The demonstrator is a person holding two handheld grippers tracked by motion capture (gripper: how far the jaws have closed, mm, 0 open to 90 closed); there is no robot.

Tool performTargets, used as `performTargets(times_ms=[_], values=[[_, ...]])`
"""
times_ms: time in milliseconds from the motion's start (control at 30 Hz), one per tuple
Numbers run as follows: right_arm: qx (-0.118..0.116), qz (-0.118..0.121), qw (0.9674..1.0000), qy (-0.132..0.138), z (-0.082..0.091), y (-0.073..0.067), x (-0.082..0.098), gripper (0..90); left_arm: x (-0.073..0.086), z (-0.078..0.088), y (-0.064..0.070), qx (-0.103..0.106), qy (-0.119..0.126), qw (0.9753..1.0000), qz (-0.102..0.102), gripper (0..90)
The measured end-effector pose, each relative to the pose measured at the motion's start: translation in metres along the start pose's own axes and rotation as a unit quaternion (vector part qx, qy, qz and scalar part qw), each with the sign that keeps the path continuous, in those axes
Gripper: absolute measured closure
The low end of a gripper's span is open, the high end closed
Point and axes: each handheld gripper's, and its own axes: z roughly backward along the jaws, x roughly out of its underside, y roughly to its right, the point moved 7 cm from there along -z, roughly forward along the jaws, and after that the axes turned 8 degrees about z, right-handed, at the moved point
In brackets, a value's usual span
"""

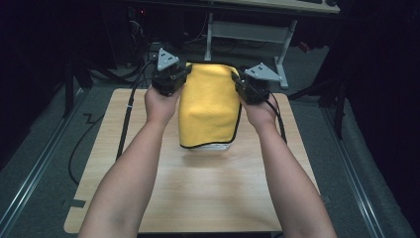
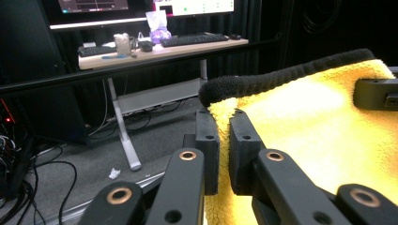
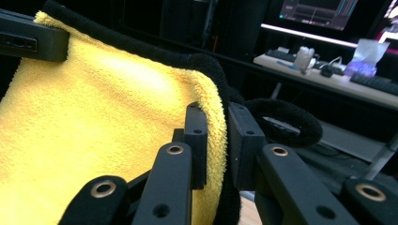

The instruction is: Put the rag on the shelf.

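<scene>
Yellow cloth with black edging is held up above the bench, stretched between both claws, lower end hanging near a pale object underneath that cannot be identified. Judged soft, light, limp and plush: no risk of breakage, but sagging and folding are to be expected wherever it is unsupported. Best taken at the top corners along the hemmed edge, as is done now. Long axis runs from the top edge down toward the person, top edge spanning side to side. Left claw is closed on one corner, right claw closed on the other, fabric pinched between the pads.
</scene>
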Motion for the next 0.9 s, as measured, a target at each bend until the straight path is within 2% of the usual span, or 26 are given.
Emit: performTargets(times_ms=[67,133,233,400,433,500,567,733,900], values=[[-0.003,-0.001,1.0000,-0.009,-0.005,0.002,0.008,80.0,0.010,-0.005,-0.001,0.000,-0.014,0.9999,-0.002,84.3],[-0.008,-0.002,0.9994,-0.034,-0.012,0.000,0.022,80.1,0.023,-0.010,-0.002,0.003,-0.031,0.9995,0.005,84.5],[-0.021,-0.006,0.9984,-0.052,-0.018,-0.003,0.039,80.1,0.044,-0.015,-0.006,0.008,-0.053,0.9984,0.016,84.6],[-0.051,-0.016,0.9949,-0.086,-0.025,-0.011,0.063,80.2,0.072,-0.018,-0.012,0.011,-0.085,0.9960,0.025,84.5],[-0.054,-0.014,0.9946,-0.088,-0.026,-0.012,0.065,80.3,0.077,-0.019,-0.013,0.013,-0.089,0.9955,0.031,84.5],[-0.061,-0.032,0.9939,-0.087,-0.026,-0.012,0.067,80.4,0.086,-0.019,-0.015,0.021,-0.094,0.9943,0.045,84.5],[-0.067,-0.045,0.9926,-0.091,-0.025,-0.012,0.069,80.3,0.093,-0.019,-0.015,0.025,-0.098,0.9936,0.052,84.6],[-0.069,-0.045,0.9918,-0.098,-0.023,-0.012,0.073,80.1,0.107,-0.020,-0.014,0.030,-0.112,0.9911,0.066,84.8],[-0.081,-0.053,0.9899,-0.104,-0.022,-0.016,0.084,80.0,0.114,-0.020,-0.015,0.026,-0.121,0.9891,0.079,85.1]])
